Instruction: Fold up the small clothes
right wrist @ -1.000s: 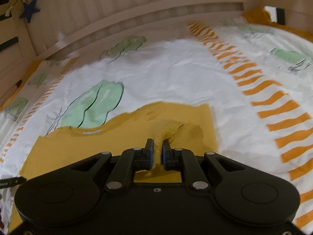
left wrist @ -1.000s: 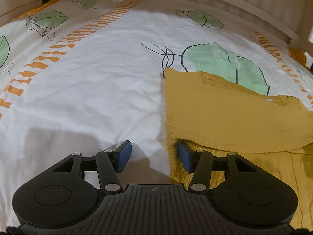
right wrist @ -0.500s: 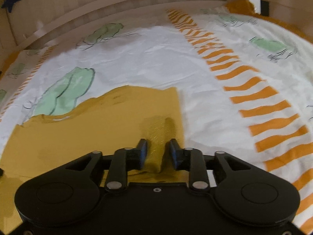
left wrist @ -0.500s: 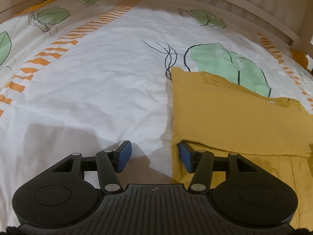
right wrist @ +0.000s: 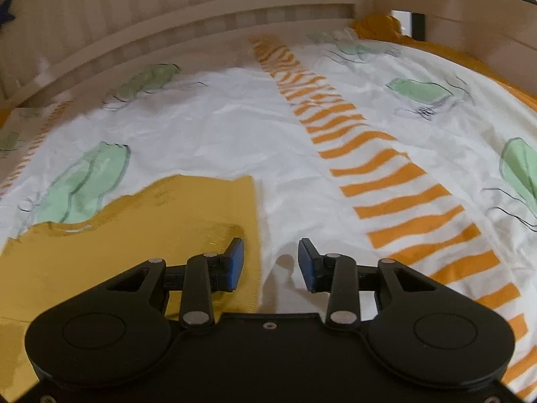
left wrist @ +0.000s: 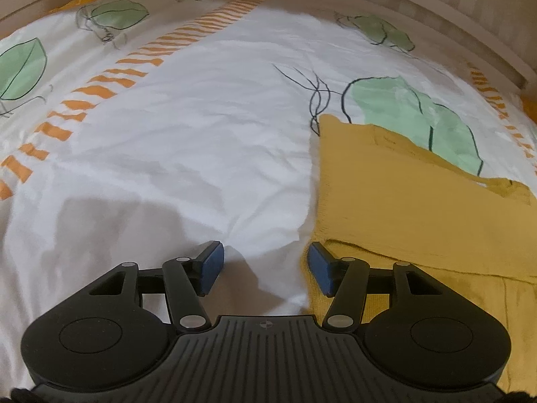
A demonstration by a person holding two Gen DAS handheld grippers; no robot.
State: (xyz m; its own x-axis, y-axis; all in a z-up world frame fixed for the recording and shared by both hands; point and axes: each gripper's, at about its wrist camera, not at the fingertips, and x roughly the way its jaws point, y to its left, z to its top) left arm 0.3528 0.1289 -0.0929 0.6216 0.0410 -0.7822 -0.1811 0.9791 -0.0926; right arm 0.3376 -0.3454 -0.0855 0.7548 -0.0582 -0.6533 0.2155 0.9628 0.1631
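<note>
A bed (left wrist: 188, 154) fills both views, covered by a white sheet (right wrist: 214, 134) that is rumpled and printed with green leaves, thin black stems and bands of short orange dashes (right wrist: 396, 181). A pale wooden rail (right wrist: 208, 10) with upright slats behind it curves round the far side, and an orange cloth (right wrist: 379, 25) shows at the far corner beside the rail. A mustard-yellow knitted garment (left wrist: 412, 208) lies flat on the sheet, folded over itself so that an upper layer ends in a straight edge above a lower layer. In the left wrist view the left tongs (left wrist: 265, 265) stand well open and hold nothing: the left pad lies over bare sheet, the right pad at the garment's near left edge, just beside the fold; whether it touches the knit cannot be told. In the right wrist view the right tongs (right wrist: 270, 263) have just been opening and now stand apart with nothing gripped; the left pad is over the garment's right border, the right pad over white sheet, and the garment's edge runs down between them.
</note>
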